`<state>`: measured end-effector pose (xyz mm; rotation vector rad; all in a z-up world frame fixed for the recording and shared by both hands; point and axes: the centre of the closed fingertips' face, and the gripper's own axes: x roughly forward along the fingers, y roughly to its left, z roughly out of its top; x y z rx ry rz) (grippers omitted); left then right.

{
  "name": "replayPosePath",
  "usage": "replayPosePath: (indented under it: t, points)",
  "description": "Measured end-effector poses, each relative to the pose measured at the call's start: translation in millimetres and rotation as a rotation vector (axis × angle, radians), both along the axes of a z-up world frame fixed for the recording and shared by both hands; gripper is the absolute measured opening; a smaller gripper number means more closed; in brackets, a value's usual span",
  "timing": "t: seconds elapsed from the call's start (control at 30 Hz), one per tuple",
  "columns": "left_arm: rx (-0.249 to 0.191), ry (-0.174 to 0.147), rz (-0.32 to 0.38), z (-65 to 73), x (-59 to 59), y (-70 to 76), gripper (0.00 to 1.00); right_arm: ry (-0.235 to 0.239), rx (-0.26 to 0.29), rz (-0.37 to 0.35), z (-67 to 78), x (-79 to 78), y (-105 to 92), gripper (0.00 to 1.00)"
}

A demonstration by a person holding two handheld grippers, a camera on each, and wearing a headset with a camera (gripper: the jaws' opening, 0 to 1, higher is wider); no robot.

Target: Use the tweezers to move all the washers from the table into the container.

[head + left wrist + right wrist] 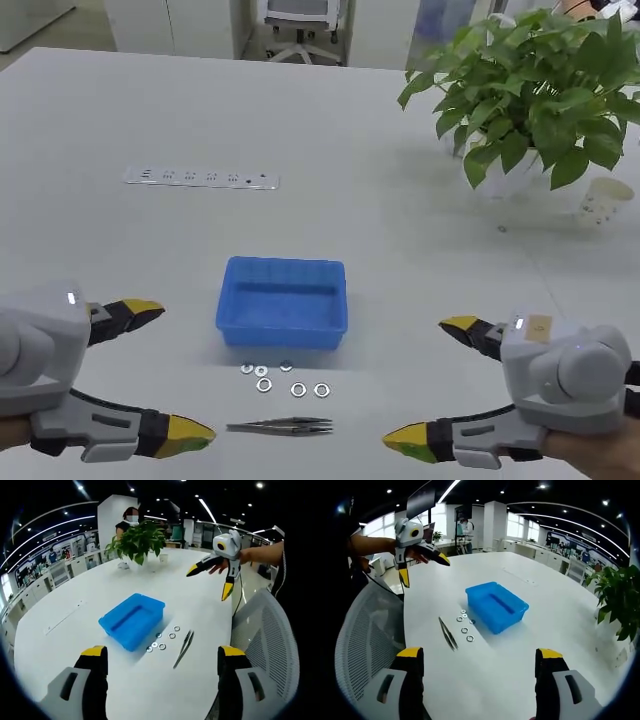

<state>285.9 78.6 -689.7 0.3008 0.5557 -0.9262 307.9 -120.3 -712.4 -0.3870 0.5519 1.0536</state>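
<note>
head view: left claw, right claw both spread wide, empty; tweezers beside washers, near blue container.

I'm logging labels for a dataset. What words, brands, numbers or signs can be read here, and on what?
No text can be read.
Power strip: dark marks, too small to read.
Tan sticker on the right gripper: blurred, nothing legible.
Paper cup: dots, no lettering to make out.

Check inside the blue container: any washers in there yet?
None seen. The visible floor of the blue container looks bare; its near wall hides a strip of floor in the head view. The washers lie on the table in front of it, near the tweezers.
</note>
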Motion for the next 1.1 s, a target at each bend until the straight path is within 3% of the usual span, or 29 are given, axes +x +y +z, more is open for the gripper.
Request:
replayPosePath:
  t: [0.77,0.93,1.1]
  points:
    - [0.01,-0.011,-0.007,-0.7,7.1,1.5,0.95,-0.017,-0.003,0.008,1.9,8.0,3.1,0.92]
    - [0.038,-0.015,-0.033,-5.9,6.3,-0.9,0.91,-0.013,-0.018,0.031,-1.7,6.8,5.1,0.89]
    - [0.069,0.0,-0.082,-16.2,1.1,-7.0,0.85,-0.01,-0.053,0.083,-11.1,4.6,9.0,0.86]
